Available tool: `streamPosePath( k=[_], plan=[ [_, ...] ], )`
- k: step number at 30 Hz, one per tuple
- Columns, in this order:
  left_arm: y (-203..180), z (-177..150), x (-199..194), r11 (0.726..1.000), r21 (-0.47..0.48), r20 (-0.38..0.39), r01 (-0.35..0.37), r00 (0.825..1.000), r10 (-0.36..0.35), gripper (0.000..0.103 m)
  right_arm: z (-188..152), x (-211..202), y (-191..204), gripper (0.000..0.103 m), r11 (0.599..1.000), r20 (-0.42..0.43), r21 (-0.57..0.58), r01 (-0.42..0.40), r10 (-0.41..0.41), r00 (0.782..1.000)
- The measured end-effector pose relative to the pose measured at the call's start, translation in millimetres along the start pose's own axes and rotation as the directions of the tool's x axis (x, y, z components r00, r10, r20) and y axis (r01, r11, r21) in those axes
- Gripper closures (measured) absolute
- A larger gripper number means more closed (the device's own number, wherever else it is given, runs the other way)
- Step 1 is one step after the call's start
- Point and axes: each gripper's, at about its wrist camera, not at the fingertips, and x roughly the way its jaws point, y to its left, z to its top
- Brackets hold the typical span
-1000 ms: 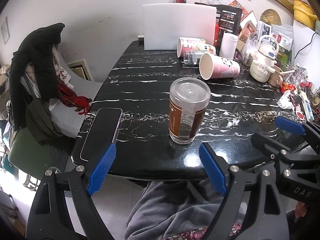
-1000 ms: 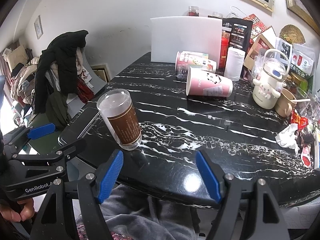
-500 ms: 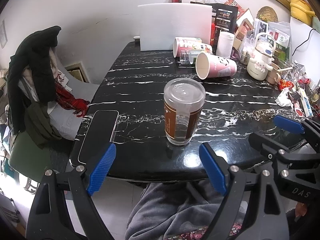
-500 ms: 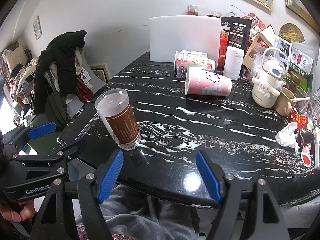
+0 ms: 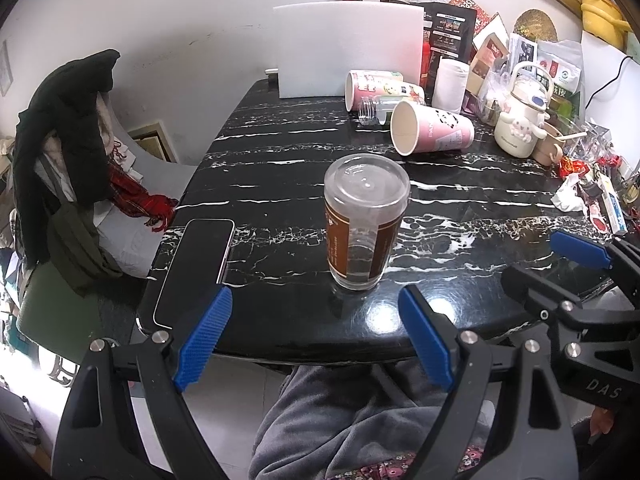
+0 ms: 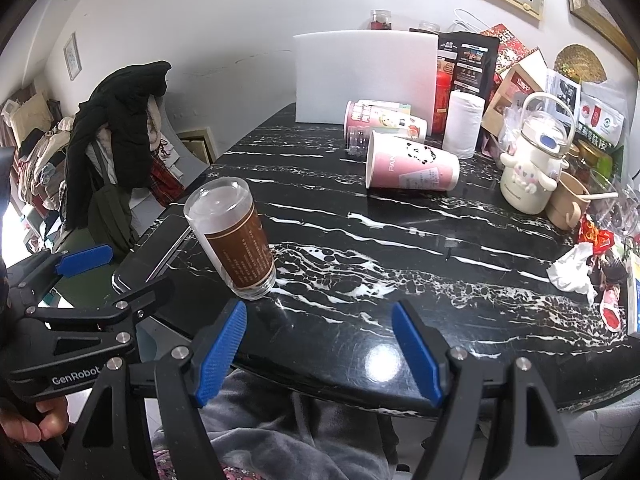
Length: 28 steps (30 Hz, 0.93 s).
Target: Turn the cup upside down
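A clear plastic cup with a brown label (image 5: 364, 224) stands near the front edge of the black marble table (image 5: 280, 184). It also shows in the right wrist view (image 6: 236, 236). My left gripper (image 5: 316, 336) is open and empty, held off the table's front edge just short of the cup. My right gripper (image 6: 318, 350) is open and empty, to the right of the cup and apart from it. The left gripper also shows at the left of the right wrist view (image 6: 84, 258).
A phone (image 5: 196, 268) lies at the table's left front corner. A pink paper cup (image 5: 432, 132) and another cup (image 5: 380, 88) lie on their sides further back. A white board (image 5: 348, 48), a kettle (image 5: 520, 120) and clutter fill the back right. A chair with clothes (image 5: 68, 168) stands left.
The left wrist view has shifted slightly; the cup sits a little further left in it. Both grippers stay open, the cup has not moved on the table.
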Motion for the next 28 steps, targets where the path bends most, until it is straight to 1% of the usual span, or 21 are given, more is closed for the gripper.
streamPosePath(
  k=[14, 23, 28],
  plan=[
    [-4.8, 1.5, -1.8, 0.999, 0.038, 0.018, -0.032, 0.999, 0.032, 0.018, -1.0, 1.1, -0.2, 0.027, 1.000, -0.005, 0.001, 0.003, -0.003, 1.000],
    [0.1, 1.6, 1.7, 0.999, 0.024, 0.011, -0.039, 0.999, 0.039, 0.018, -1.4, 2.2, -0.4, 0.027, 1.000, -0.007, 0.001, 0.003, -0.003, 1.000],
    [9.7, 1.8, 1.8, 0.998, 0.015, 0.007, -0.060, 0.998, 0.060, 0.018, -2.2, 6.9, 1.4, 0.027, 1.000, -0.012, 0.000, -0.014, 0.014, 1.000]
  ],
)
